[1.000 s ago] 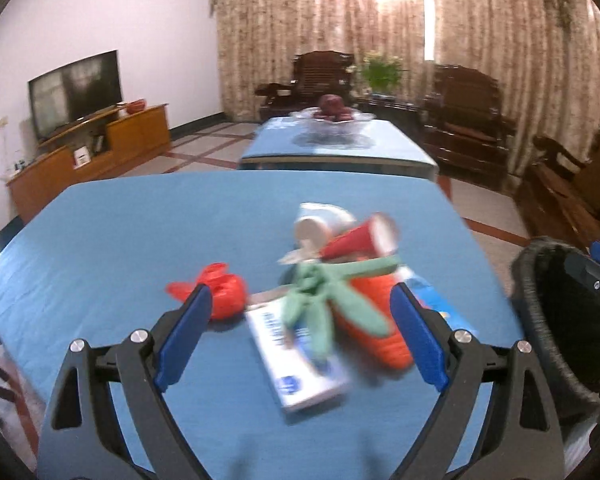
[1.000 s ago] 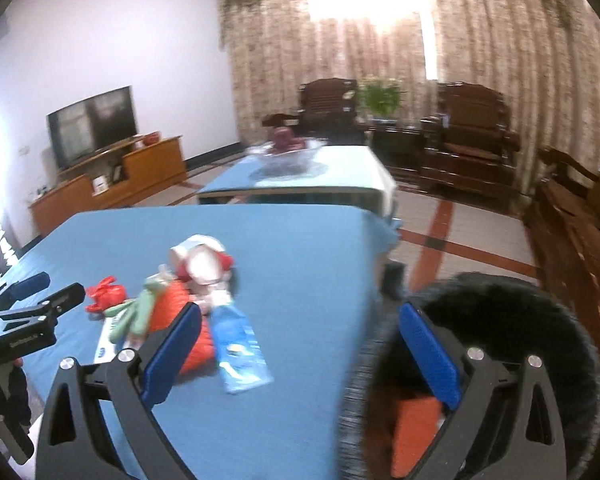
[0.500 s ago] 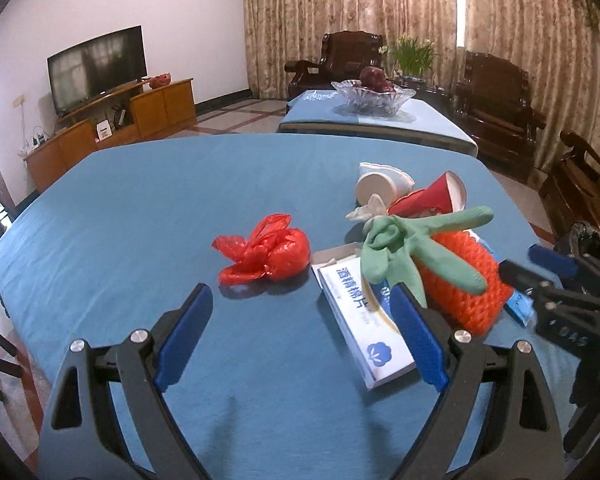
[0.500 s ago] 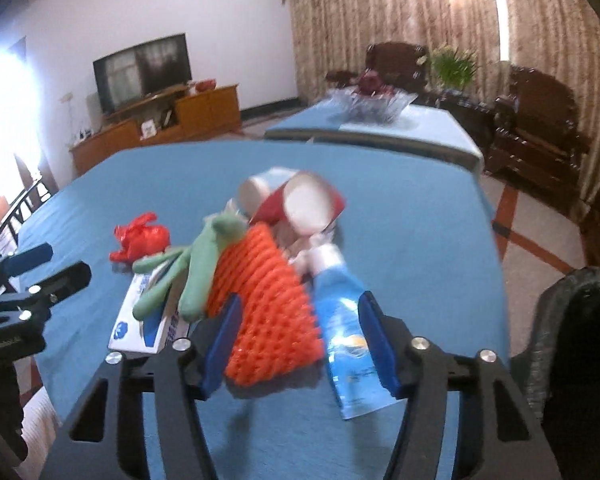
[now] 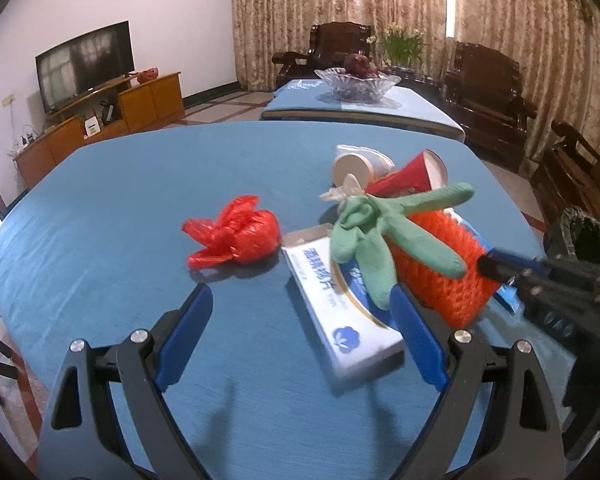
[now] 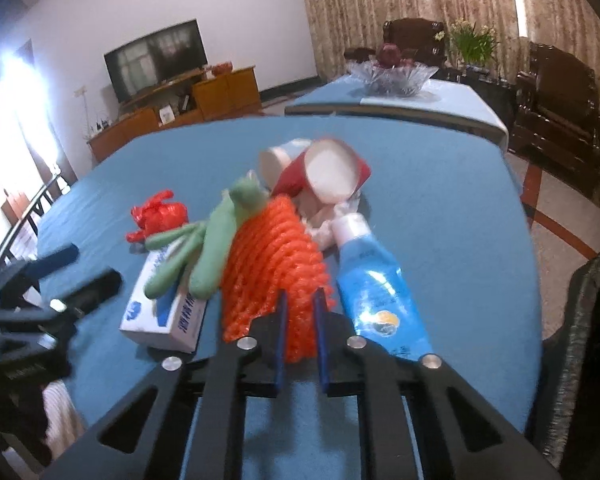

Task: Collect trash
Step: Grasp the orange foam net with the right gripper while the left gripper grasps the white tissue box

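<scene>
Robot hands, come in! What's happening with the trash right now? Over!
Right gripper shut on orange foam net. Left gripper open, holding nothing. Green glove draped over the net.

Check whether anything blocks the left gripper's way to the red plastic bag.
Nothing visible does. The left gripper stands open, and only bare blue tablecloth lies between it and the red plastic bag.

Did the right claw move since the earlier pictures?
Yes. The right claw left the black bin and now grips the orange net on the table.
</scene>
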A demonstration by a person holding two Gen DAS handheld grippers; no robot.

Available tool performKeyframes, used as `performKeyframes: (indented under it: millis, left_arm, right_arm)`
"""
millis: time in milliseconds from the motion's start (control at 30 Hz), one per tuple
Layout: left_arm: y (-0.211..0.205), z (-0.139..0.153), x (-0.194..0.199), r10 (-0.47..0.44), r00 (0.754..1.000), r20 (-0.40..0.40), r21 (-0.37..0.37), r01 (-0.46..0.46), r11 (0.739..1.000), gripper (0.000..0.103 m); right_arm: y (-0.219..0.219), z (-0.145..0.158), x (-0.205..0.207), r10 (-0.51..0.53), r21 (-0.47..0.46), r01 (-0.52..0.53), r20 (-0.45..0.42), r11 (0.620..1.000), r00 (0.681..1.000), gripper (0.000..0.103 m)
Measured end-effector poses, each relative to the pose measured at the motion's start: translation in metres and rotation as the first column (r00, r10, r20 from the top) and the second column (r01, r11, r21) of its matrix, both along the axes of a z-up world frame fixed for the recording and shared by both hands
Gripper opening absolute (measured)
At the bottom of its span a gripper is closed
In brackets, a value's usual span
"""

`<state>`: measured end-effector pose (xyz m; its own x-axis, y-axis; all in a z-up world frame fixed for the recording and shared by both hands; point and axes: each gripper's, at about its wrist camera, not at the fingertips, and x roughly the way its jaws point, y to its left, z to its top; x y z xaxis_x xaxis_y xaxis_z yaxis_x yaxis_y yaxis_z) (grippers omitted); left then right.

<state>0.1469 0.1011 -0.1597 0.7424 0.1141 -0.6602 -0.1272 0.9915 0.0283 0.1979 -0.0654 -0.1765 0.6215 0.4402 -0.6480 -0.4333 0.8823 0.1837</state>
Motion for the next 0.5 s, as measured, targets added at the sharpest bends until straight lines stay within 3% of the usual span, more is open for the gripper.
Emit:
performKeyframes:
  millis: [133,433,500]
  left_arm:
    - [-0.013,-0.009,0.006,-0.006,1.000,-0.021,-0.007,0.006,1.000,0.087]
    - [-0.033,-0.036,0.026,0.012,0.997,-0.072,0.016,-0.011,1.000,0.088]
    - [-0.033,-0.040,0.028,0.028,0.996,-0.080,0.028,-0.026,0.999,0.082]
  right_arm:
    - [-0.013,0.012,-0.009,-0.020,-0.013,0.021,0.031,1.000,0.999,0.012]
    - [-0.039,0.014,-0.012,-0.074,-0.008,0.074,0.015,0.997,0.997,0.012]
    - [-0.040,0.014,-0.013,-0.076,-0.012,0.076,0.017,0.997,0.997,0.012]
